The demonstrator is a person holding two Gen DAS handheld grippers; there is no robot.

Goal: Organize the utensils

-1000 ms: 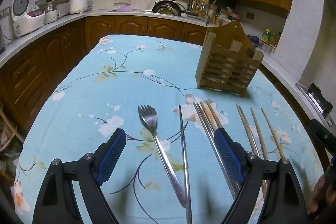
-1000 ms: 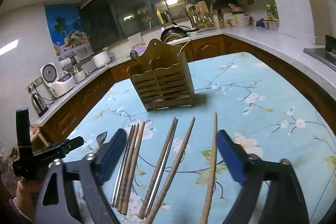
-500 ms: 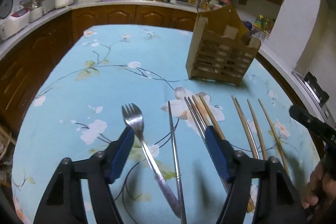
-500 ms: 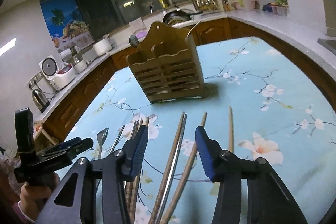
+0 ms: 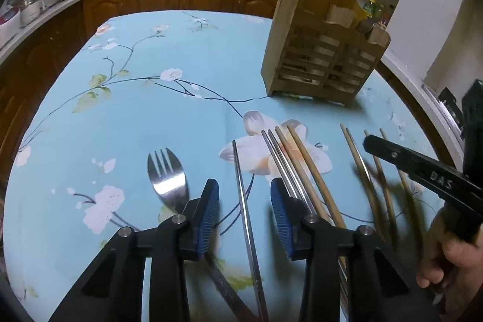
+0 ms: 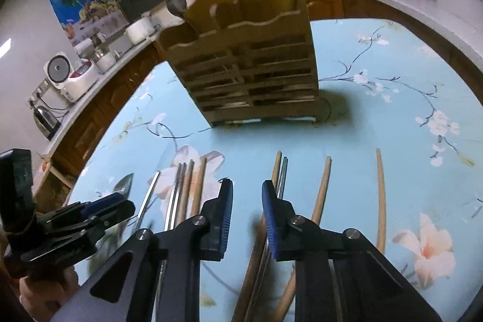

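Both grippers hover low over the table: the left gripper (image 5: 244, 212) spread astride a steel chopstick (image 5: 246, 207) lying near-to-far; the right gripper (image 6: 247, 213) narrowly parted beside wooden chopsticks (image 6: 321, 192) pointing toward the far holder (image 6: 250, 71).

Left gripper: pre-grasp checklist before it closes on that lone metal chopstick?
1. Single metal chopstick between the fingers of the left gripper: ok.
2. Jaws open, nothing held: ok.
3. Fork outside the left finger: ok, though its handle passes under that finger.
4. Metal chopstick pair outside the right finger: ok, but close.
5. Pads touching the chopstick: cannot tell.
6. Right gripper apart from the left: ok; open, over its own wooden chopsticks.
7. Wooden holder upright, top open: ok.
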